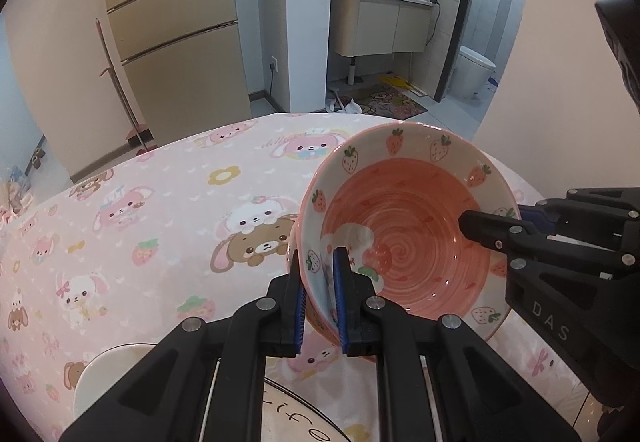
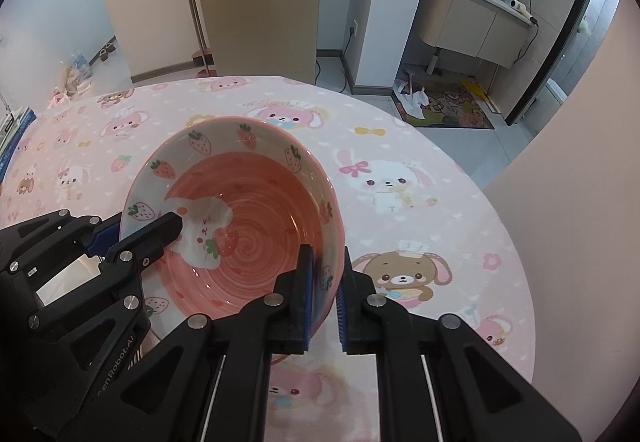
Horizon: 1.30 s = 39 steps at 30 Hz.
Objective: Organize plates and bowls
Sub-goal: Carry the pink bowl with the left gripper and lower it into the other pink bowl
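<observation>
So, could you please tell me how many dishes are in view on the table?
3: the strawberry bowl, gripped at opposite rims by both hand-held grippers, and two plates at the left view's bottom edge, a white plate and a lettered plate. Others may be hidden.

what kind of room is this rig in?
Likely a small home dining area: a table with a cartoon tablecloth, a tall fridge behind it, and a bathroom vanity through the open doorway.

Both units share one build: matte black moulded frames with triangular cut-outs, round silver pivot pins and small dark screws. The left gripper (image 1: 322, 298) carries blue ribbed pads on its fingers (image 1: 341, 298); the right gripper (image 2: 324, 296) matches, with pale lettering on its side and two bright guide rods
</observation>
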Available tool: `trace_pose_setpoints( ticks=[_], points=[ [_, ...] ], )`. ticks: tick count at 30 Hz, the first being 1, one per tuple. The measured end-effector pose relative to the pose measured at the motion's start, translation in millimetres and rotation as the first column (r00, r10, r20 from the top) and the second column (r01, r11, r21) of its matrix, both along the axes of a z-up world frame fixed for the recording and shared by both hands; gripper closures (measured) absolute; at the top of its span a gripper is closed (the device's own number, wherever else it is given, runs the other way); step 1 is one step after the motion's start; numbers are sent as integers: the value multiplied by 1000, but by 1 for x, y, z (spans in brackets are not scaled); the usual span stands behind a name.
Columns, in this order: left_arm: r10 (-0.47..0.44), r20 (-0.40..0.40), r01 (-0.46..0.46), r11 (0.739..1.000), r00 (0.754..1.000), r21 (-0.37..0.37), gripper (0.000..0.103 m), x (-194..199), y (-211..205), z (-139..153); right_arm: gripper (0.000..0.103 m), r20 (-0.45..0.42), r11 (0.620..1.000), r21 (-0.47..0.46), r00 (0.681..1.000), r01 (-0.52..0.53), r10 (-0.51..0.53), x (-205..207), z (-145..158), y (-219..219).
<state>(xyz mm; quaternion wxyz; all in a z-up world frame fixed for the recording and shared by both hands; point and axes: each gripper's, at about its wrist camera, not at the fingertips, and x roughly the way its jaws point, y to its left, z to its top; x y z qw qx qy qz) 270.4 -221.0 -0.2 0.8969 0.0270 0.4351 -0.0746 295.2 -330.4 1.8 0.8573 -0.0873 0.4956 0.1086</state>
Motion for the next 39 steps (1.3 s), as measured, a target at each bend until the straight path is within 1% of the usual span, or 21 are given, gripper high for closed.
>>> trace_pose_setpoints(
  ticks=[3, 13, 16, 21, 23, 25, 30, 34, 36, 37, 39],
  points=[
    [1, 5, -1, 1000, 1000, 10, 89, 1, -2, 0, 93, -7, 1000, 4, 1000, 1, -1, 2, -2, -1],
    [10, -20, -11, 1000, 1000, -14, 89, 5, 1, -1, 92, -30, 1000, 12, 1000, -1, 1, 9, -7, -1],
    [8, -14, -8, 1000, 1000, -13, 89, 4, 2, -2, 92, -35, 1000, 17, 999, -4, 4, 9, -8, -2],
    [-6, -34, 4, 999, 999, -39, 89, 5, 8, -2, 92, -60, 998, 55, 998, -7, 11, 13, -12, -5],
    [-10, -44, 8, 999, 999, -33, 89, 5, 8, -1, 93, -65, 996, 85, 998, 5, 1, 13, -11, -8],
    [-12, -53, 11, 1000, 999, -23, 89, 5, 6, -1, 96, -69, 990, 135, 997, 27, -17, 13, -7, -14],
    [-24, -68, 26, 999, 997, 29, 89, 5, -1, 1, 97, -58, 989, 142, 998, 29, -21, 11, -2, -15],
    [-19, -80, 21, 999, 997, 25, 88, 3, -1, 2, 97, -80, 978, 204, 997, 35, -19, 11, 4, -22],
    [-20, -67, 23, 999, 998, 44, 87, 2, -1, 3, 98, -76, 979, 203, 997, 32, -17, 9, 5, -23],
    [-12, -41, 15, 997, 999, 78, 84, -1, -2, 5, 99, -68, 983, 183, 997, 31, -19, 8, 6, -21],
    [0, -5, 1, 992, 1000, 127, 70, -3, -2, 8, 99, -51, 989, 145, 999, 23, -16, 6, 6, -16]
  ],
)
